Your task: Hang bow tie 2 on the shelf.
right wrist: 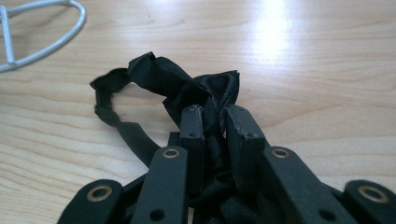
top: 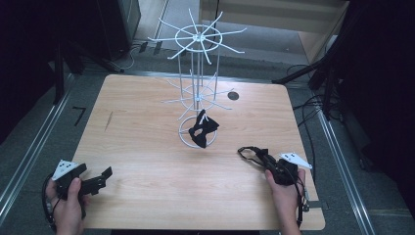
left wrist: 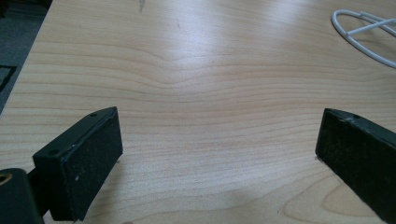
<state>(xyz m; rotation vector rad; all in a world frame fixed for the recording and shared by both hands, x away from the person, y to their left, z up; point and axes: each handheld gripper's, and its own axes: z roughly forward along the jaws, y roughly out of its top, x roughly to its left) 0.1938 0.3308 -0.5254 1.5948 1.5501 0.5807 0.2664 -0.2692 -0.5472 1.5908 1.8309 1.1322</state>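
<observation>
From above, a pale wooden surface (top: 147,142) is carrying a white wire rack (top: 198,88) with one black bow tie (top: 202,129) hanging on it; grey floor and dark equipment are surrounding it. The left gripper (left wrist: 219,140) is hovering wide open over bare wood. The right gripper (right wrist: 215,119) is clamping a second black bow tie (right wrist: 187,88) lying near the surface's right edge.

Worktop (top: 147,147): pale wood grain, smooth, slight sheen. Bow tie (right wrist: 187,88): black cloth, satiny, creased. Rack (top: 195,68): white coated wire, glossy. Right tongs (right wrist: 215,114): matt black plastic, scuffed pads.
</observation>
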